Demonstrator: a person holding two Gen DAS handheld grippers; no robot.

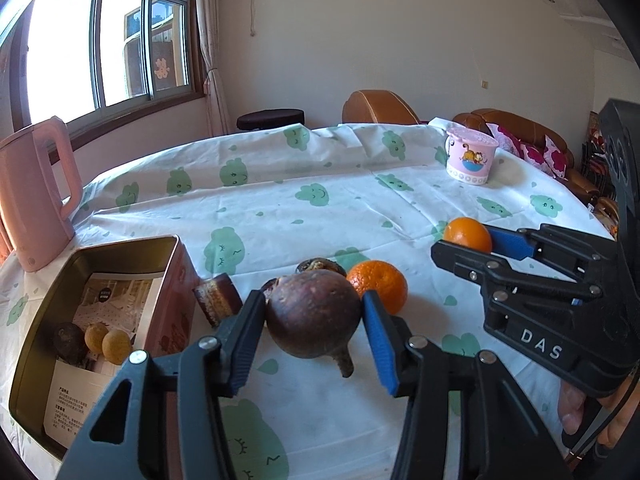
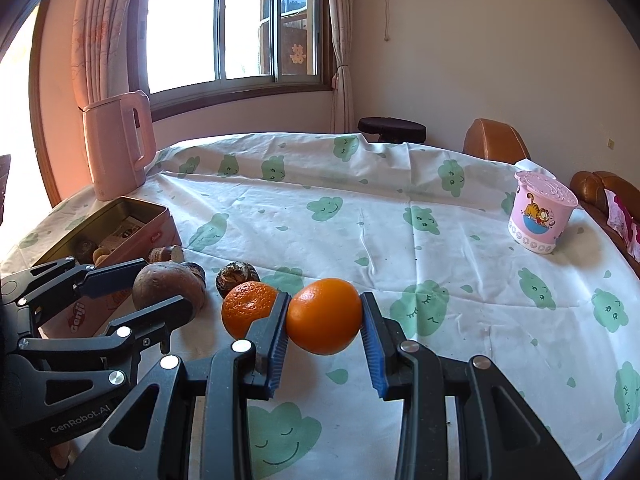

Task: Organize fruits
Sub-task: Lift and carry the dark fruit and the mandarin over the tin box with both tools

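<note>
While the left gripper (image 1: 314, 332) clamps a dark purple mangosteen (image 1: 313, 315) at the lower centre of its own view, the right gripper (image 2: 325, 334) pinches a smooth orange (image 2: 324, 315) between its blue pads. A second, rougher orange (image 2: 247, 309) rests on the cloud-print tablecloth (image 2: 400, 264), just left of the held one. The open tin (image 1: 38, 320) at lower left holds two small yellowish fruits (image 1: 107, 342) and a darker one, possibly another mangosteen. A pink kettle (image 2: 118, 146) stands at upper left, a pink cartoon cup (image 2: 542, 218) at far right.
</note>
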